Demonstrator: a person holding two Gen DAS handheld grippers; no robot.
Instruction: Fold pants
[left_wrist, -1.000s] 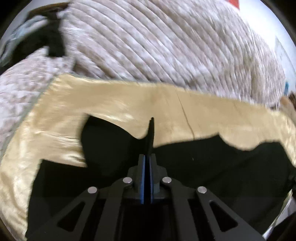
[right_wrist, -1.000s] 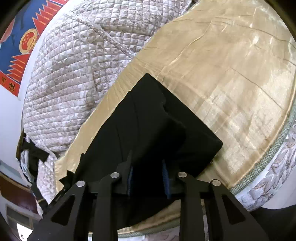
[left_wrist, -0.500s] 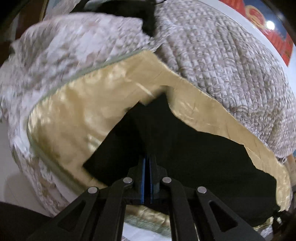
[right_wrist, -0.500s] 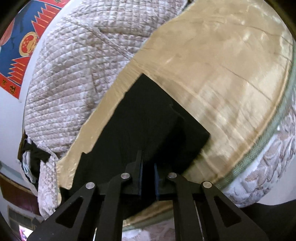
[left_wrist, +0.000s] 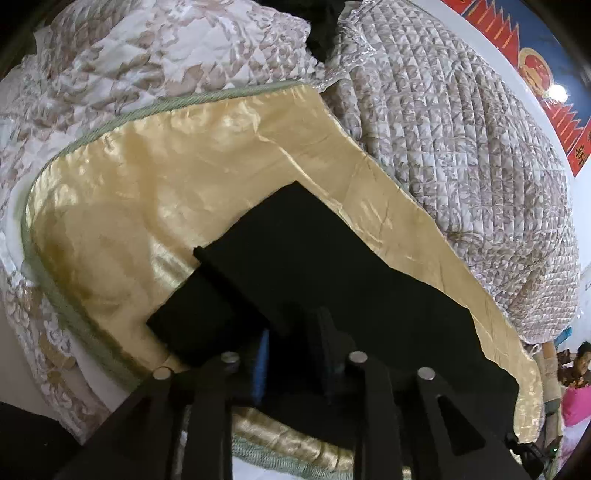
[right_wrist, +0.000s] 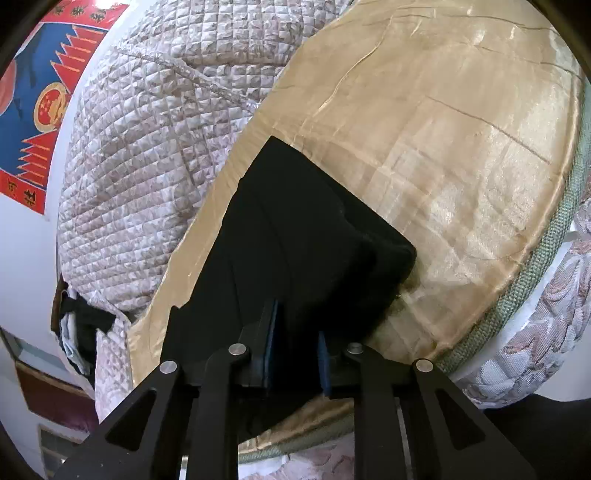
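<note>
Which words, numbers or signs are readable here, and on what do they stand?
Yellow characters on the red-and-blue wall poster: too small and distorted to read.
Round emblem on the poster: a sign, no legible words.
Black pants, gold sheet, quilt: none.

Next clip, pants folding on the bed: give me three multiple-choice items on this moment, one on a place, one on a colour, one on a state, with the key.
1. Where do the pants lie?
A. on the gold satin sheet
B. on the floor
C. on a chair

2. What colour is the corded edging of the mattress?
A. red
B. green
C. black

3. How do the pants lie?
A. spread full length
B. folded over into layers
C. rolled into a ball

Key: 1 A, gold cloth borders the pants in both wrist views. 2 B, the cord at the mattress rim is green. 3 B, a stepped upper layer lies over a lower one in the left wrist view.
</note>
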